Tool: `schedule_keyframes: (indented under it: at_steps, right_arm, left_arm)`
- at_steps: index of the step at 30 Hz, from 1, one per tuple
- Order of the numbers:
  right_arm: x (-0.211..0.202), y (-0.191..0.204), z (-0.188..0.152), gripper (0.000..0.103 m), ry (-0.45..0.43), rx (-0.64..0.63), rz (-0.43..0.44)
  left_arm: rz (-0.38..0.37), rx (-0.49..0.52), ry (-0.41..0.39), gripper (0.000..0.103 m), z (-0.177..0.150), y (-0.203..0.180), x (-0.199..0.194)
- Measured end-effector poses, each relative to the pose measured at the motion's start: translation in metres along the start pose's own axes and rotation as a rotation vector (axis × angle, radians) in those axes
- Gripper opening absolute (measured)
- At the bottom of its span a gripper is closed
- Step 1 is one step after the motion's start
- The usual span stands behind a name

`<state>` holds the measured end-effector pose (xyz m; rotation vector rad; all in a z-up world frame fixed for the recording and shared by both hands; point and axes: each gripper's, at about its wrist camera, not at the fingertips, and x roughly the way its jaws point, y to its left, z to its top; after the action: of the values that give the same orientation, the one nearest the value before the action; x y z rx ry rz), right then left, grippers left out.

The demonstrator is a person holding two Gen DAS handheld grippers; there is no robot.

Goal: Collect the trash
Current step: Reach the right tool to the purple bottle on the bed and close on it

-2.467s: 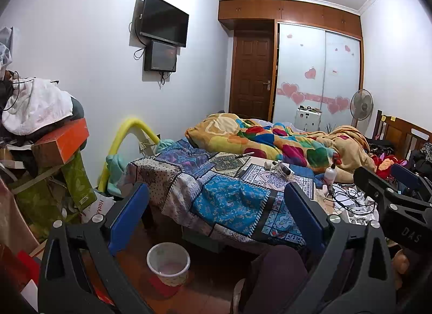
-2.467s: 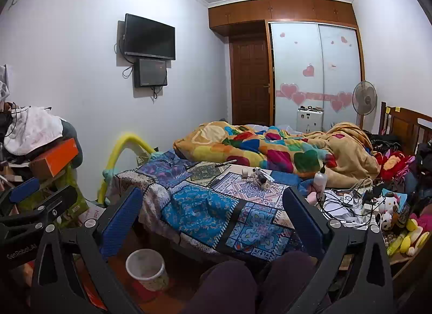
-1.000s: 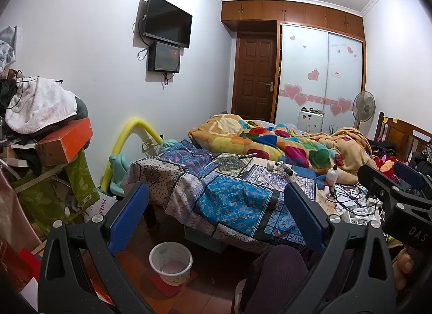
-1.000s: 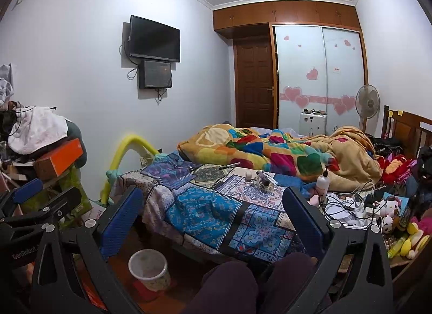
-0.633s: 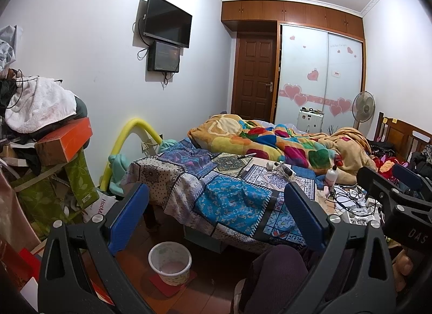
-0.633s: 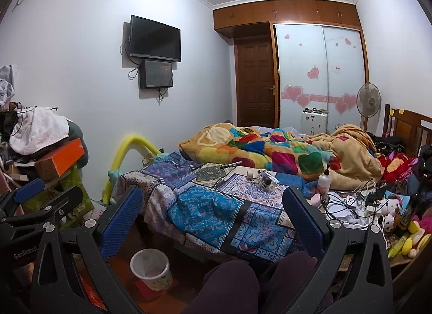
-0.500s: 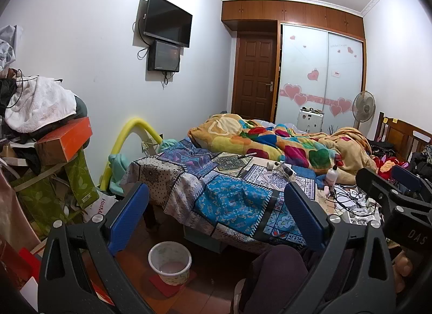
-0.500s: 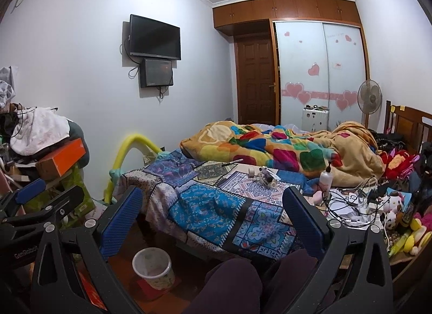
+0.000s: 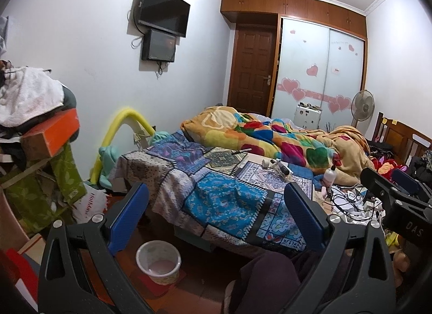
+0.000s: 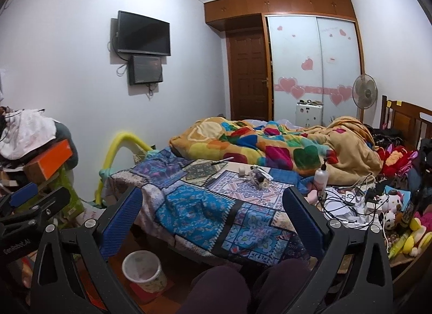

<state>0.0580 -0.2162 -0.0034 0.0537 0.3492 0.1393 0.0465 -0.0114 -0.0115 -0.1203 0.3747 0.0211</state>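
Nearest, low on the floor: a small pale wastebasket standing upright on a red mat, just beside the foot of the bed. Inside, only a pale pinkish bottom to be made out; contents otherwise hard to tell. Seen again from the right wrist view, partly cut off by the near blue finger.

Left hand-held gripper spread wide, blue pads well apart, nothing between them and nothing touched. Right hand-held gripper likewise spread wide, clasping nothing, hanging above dark-clothed knees. Each gripper also caught at the edge of the other's view, cropped by the frame.

On the patchwork cover of the bed, midway: a small cluster of bits, possibly trash, too small and tangled to name, with a little white cup just beside and a pen lying a little farther back. To the right, a white pump bottle upright near a tangle of cables and chargers; individual pieces not separable. Stuffed toys at the right edge, cropped.

At the left, a heap of clothes with an orange box, partly out of frame.

Farther back: a rumpled heart-patterned blanket, a standing fan, a wooden door.
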Motion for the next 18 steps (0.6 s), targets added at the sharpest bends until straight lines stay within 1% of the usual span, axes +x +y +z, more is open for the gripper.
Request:
schedule_keyframes:
  at_steps: [5, 11, 14, 18]
  right_arm:
    - [0.027, -0.024, 0.005, 0.103, 0.018, 0.013, -0.045]
    - [0.065, -0.05, 0.008, 0.103, 0.037, -0.023, -0.112]
    - [0.095, -0.068, 0.006, 0.103, 0.079, -0.035, -0.129]
    - [0.133, -0.093, 0.0, 0.103, 0.145, -0.029, -0.139]
  left_arm:
    - [-0.017, -0.011, 0.037, 0.101, 0.009, -0.014, 0.04]
    - [-0.078, -0.031, 0.112, 0.101, 0.014, -0.033, 0.104]
    - [-0.086, -0.017, 0.154, 0.101, 0.015, -0.048, 0.138]
    - [-0.08, 0.033, 0.201, 0.101, 0.013, -0.074, 0.188]
